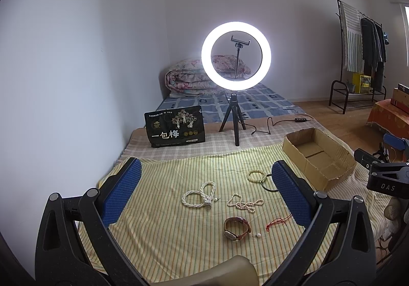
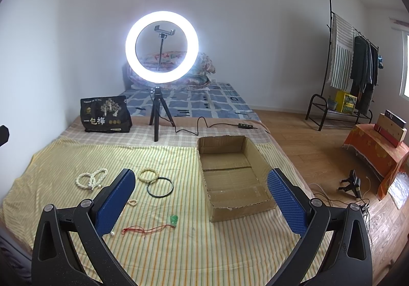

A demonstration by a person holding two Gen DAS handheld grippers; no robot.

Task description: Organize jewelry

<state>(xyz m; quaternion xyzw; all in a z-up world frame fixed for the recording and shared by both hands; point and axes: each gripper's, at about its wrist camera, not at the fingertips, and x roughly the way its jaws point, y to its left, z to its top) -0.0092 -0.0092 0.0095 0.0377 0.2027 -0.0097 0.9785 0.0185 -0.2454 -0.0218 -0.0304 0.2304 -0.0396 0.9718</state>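
Observation:
Jewelry lies on a yellow striped cloth (image 1: pixel 166 222). In the left wrist view I see a pearl necklace (image 1: pixel 199 195), a pearl strand (image 1: pixel 244 203), a brown-strap watch (image 1: pixel 236 228), a red cord (image 1: pixel 278 222), a pearl earring (image 1: pixel 258 235) and a bead bracelet (image 1: pixel 255 175). The right wrist view shows the bead bracelet (image 2: pixel 148 175), a black bangle (image 2: pixel 160 187), the red cord with its green pendant (image 2: pixel 173 220) and the pearl necklace (image 2: pixel 92 178). An empty cardboard box (image 2: pixel 212 209) sits to the right. My left gripper (image 1: pixel 204 189) and right gripper (image 2: pixel 202 195) hover open and empty above the cloth.
A lit ring light on a tripod (image 1: pixel 235 56) stands behind the cloth, its cable (image 2: pixel 194 127) trailing right. A black snack bag (image 1: pixel 175 126) stands at the back left. A folded quilt (image 1: pixel 189 76), a clothes rack (image 2: pixel 358 69) and wooden floor (image 2: pixel 306 148) lie beyond.

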